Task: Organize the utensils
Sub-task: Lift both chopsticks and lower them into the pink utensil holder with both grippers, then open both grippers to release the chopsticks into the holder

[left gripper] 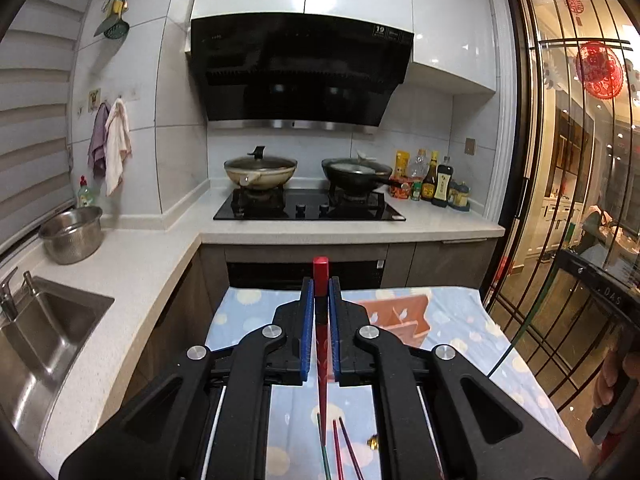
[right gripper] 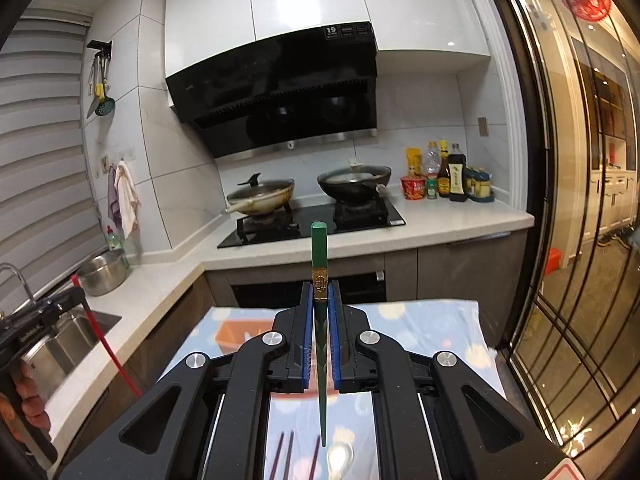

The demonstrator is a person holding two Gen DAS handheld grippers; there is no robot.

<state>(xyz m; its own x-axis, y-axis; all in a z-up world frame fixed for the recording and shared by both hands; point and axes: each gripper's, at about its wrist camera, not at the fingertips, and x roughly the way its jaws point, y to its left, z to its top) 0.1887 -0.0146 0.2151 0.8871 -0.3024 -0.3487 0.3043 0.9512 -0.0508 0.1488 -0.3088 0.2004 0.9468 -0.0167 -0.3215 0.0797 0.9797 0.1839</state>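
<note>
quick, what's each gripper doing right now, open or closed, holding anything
Left gripper: closed on a red chopstick, thick end pointing up.
Right gripper: closed on a green chopstick, thick end pointing up.

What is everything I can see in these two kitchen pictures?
red chopstick: one, red, in left gripper
green chopstick: one, green, in right gripper
loose chopsticks: several, green, red, purple, on cloth
tablecloth: one, blue, dotted, below
organizer: one, orange, on cloth
woks: two, on stove
steel bowl: one, by sink
bottles: several, right of stove
left gripper: black, blue pads, shut
right gripper: same, shut
</note>
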